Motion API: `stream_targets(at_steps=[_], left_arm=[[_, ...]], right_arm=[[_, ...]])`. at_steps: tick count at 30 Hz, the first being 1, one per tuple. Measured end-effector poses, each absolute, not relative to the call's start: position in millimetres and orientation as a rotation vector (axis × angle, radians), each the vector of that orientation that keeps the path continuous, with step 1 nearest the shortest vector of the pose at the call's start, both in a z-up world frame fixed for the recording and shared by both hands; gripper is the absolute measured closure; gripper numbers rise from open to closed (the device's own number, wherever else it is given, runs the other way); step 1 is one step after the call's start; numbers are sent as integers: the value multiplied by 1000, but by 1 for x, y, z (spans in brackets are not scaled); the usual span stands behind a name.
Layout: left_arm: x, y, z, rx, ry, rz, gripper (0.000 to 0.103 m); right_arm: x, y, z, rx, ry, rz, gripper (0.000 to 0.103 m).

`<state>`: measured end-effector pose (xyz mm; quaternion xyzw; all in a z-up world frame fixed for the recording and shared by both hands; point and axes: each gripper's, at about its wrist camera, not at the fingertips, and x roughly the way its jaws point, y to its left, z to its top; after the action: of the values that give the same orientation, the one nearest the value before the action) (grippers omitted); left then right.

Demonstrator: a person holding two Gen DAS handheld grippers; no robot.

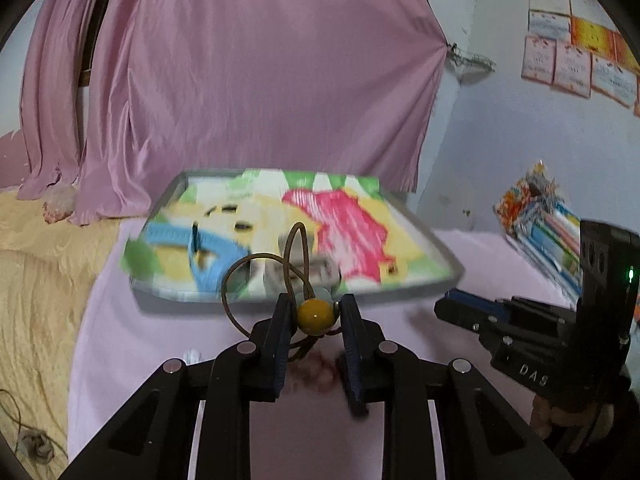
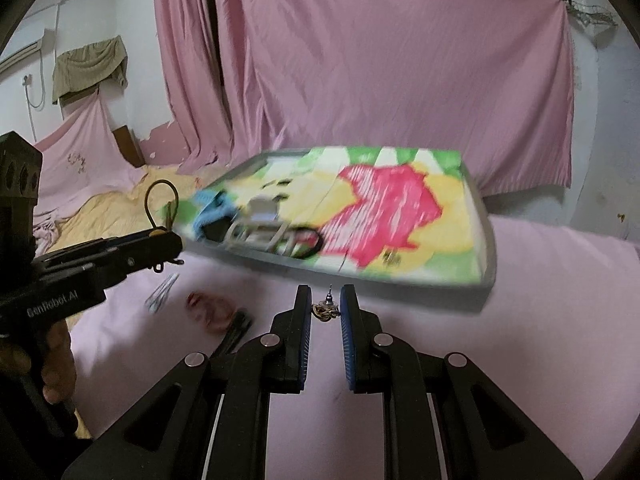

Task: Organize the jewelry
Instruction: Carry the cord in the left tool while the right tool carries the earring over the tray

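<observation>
- Jewelry is sitting in both of my claws: a cord with a yellow bead (image 1: 315, 312) in the left one and a small earring (image 2: 327, 310) in the right one.
- My left claw (image 1: 315, 314) is pinching the yellow bead between its two blue-padded fingers (image 1: 278, 336), low in the middle of the left view, with the brown cord looping up in front of the tray.
- My right claw (image 2: 326, 312) is closing on the earring, a little gold-coloured piece with a thin post pointing up, in the lower middle of the right view; the pads are standing just beside it on each side, and I cannot tell whether both are touching it.
- Both claws are hovering over the pink cloth (image 2: 520, 320) that is covering the table.
- The tray (image 1: 448, 276), lined with a bright green, yellow, pink and blue picture, is lying on the cloth beyond both claws, in the middle of each view, and is looking blurred.
- Some small items are lying inside the tray near its front edge, too smeared to name.
- In the right view, at the lower left, a reddish band (image 2: 208, 308) and some thin metal pieces (image 2: 162, 298) are lying on the cloth beside my left claw.
- A pink curtain (image 1: 260, 80) is hanging behind the tray.
</observation>
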<state>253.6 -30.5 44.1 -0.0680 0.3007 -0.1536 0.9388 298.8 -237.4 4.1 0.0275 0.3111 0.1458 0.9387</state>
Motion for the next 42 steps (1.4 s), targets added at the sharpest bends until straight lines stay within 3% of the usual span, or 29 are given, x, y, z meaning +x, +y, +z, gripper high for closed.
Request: stream_targets(at_steps=[11,19,35,42], left_arm=[[322,-69,52,-159,657,-434,80],[353,-96,27,-144,813,-444,80],[363,-108,16,-64,896,-396,80],[360,-104,19,-83,880,-392,72]], right_arm=[[353,-262,1,73,672,242,90],[378,-270,-12,70,747,265,90],[392,-268,-24,68,831,303,90],[391,-274,-23,92,820,294,87]])
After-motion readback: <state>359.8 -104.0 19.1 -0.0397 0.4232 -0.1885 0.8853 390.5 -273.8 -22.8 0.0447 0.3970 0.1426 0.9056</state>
